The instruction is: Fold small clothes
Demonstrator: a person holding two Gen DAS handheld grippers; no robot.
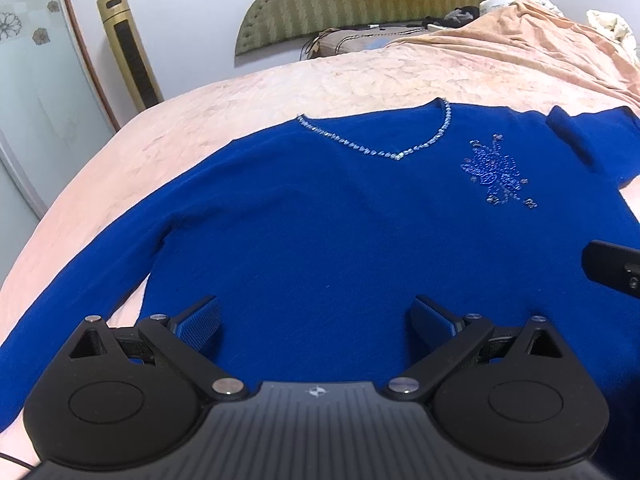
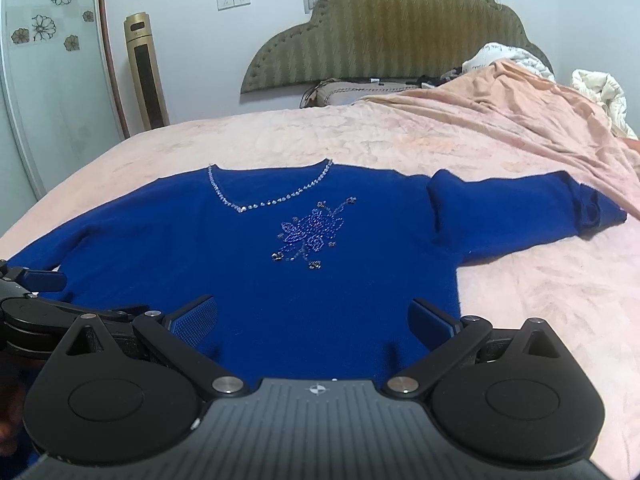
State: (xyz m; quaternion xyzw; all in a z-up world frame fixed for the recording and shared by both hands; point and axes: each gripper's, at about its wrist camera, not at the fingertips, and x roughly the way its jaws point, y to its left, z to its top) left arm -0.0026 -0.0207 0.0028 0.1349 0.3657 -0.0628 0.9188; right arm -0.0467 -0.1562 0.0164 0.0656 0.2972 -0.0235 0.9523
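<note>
I see the blue sweater [image 2: 248, 264] spread flat and front side up on the pink bedspread [image 2: 400, 136] of the bed, its beaded V-neckline [image 2: 264, 196] toward the green headboard [image 2: 380, 40], with one sleeve [image 2: 520, 208] stretched sideways and the other sleeve [image 1: 80, 280] angled down toward the bed edge. My left gripper [image 1: 316, 326] hovers over the lower body of the sweater with its fingers [image 1: 200, 322] spread wide and nothing between them. My right gripper [image 2: 314, 324] sits beside it over the hem area, its fingers [image 2: 434, 320] equally wide apart and holding nothing.
</note>
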